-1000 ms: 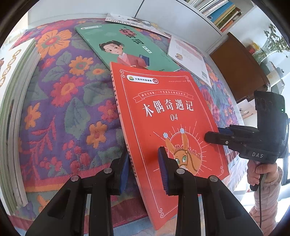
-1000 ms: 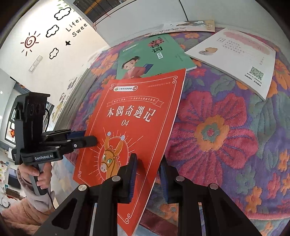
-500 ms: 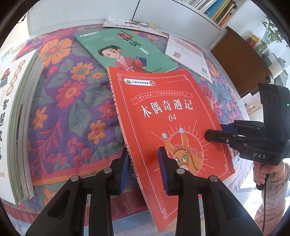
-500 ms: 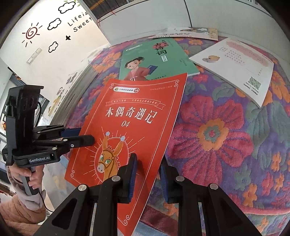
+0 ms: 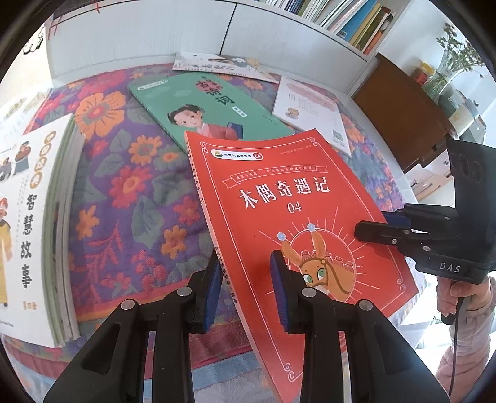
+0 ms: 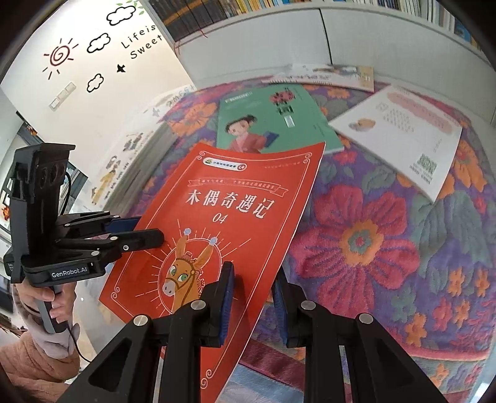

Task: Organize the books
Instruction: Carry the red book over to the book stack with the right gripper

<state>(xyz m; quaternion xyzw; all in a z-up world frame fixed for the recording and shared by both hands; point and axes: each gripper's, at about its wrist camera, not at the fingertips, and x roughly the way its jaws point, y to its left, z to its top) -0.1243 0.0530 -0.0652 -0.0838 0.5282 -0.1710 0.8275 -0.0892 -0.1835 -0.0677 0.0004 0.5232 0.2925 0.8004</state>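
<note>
1. Plainly clenched, both pairs of jaws: left gripper (image 5: 245,288) nipping the red book (image 5: 288,198) at its near left spine edge, right gripper (image 6: 252,297) nipping the near right edge
2. Held tilted up off the floral cloth (image 5: 124,192), with the far edge reaching over the green book (image 5: 198,102)
3. Likely to sag or curl in the middle, being thin and gripped only along the near edge; already bowed at the far edge
4. Liable to slip from one side, or tear at the cover, through uneven pulling or twisting between the two hands
5. Apt to drag across the green book and shove it toward the white booklet (image 5: 310,111) at the far right
6. Hard to tell whether touching the green book at the far edge or hanging just above it
7. Hidden beneath the red cover: the near end of the green book, some cloth, and the lower pads' contact
8. Cut off at the left: the stack of books (image 5: 37,217), its count unclear; only partly in view at the far side, the bookshelf (image 5: 341,15)
</note>
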